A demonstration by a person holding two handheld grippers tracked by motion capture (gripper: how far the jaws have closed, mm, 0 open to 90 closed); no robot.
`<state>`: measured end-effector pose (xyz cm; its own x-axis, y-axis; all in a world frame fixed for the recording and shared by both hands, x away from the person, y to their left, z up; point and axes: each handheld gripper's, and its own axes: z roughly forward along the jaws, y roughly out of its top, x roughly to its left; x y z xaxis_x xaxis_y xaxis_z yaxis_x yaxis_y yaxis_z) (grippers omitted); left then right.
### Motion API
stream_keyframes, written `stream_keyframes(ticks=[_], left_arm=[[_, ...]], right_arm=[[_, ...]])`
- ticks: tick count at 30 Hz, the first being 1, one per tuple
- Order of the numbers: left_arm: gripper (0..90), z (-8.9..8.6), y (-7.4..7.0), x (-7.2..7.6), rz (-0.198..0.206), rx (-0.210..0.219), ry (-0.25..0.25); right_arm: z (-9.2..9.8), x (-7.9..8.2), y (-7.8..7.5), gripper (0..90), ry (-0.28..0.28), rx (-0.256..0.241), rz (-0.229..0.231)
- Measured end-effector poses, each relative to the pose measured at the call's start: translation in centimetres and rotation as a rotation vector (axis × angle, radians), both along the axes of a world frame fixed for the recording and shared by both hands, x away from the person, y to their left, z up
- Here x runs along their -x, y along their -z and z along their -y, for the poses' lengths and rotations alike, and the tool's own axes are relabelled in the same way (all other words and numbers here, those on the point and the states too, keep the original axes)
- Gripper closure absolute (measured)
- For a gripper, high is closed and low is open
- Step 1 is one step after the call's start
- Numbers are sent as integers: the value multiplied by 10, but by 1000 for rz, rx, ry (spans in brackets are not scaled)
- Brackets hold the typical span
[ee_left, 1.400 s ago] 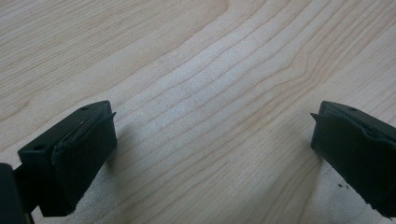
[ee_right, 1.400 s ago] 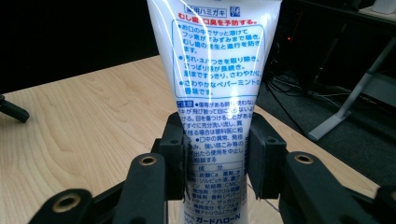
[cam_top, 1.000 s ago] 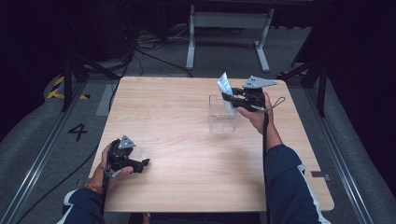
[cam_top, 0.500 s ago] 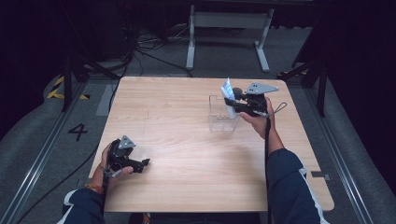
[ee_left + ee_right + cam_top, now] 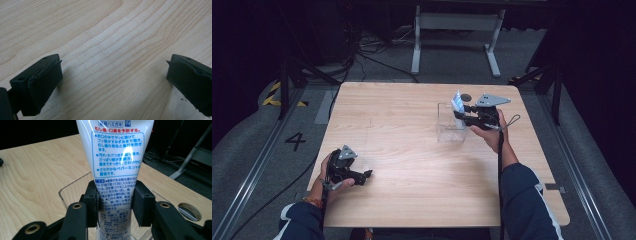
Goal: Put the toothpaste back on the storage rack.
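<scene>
A white toothpaste tube (image 5: 116,157) with blue Japanese print stands upright between the jaws of my right gripper (image 5: 115,201), which is shut on it. In the high view the tube (image 5: 457,104) hangs over a clear plastic box (image 5: 450,123) on the right half of the wooden table (image 5: 412,150), its lower end inside the box rim (image 5: 75,183). My left gripper (image 5: 364,175) rests low near the table's front left, held in a hand. Its jaws stand wide open over bare wood, and the black pads (image 5: 43,80) hold nothing.
A round cable hole (image 5: 189,211) is cut in the table beside the box. Behind the table stand a white metal frame (image 5: 457,30) and loose cables on the grey floor. A floor mark "4" (image 5: 294,141) lies left of the table.
My right gripper has lowered the toothpaste tube and moved it slightly left, down toward the clear box. The left gripper has stayed put.
</scene>
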<state>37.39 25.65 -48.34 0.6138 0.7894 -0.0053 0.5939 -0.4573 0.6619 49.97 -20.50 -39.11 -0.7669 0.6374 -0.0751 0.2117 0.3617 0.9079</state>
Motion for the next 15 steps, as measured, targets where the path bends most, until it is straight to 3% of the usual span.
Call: stream_keyframes(ticks=[15], left_arm=[[6,0,0,0,0,-1,-1]], right_arm=[[-1,-1,7,605,-2,54,-37]])
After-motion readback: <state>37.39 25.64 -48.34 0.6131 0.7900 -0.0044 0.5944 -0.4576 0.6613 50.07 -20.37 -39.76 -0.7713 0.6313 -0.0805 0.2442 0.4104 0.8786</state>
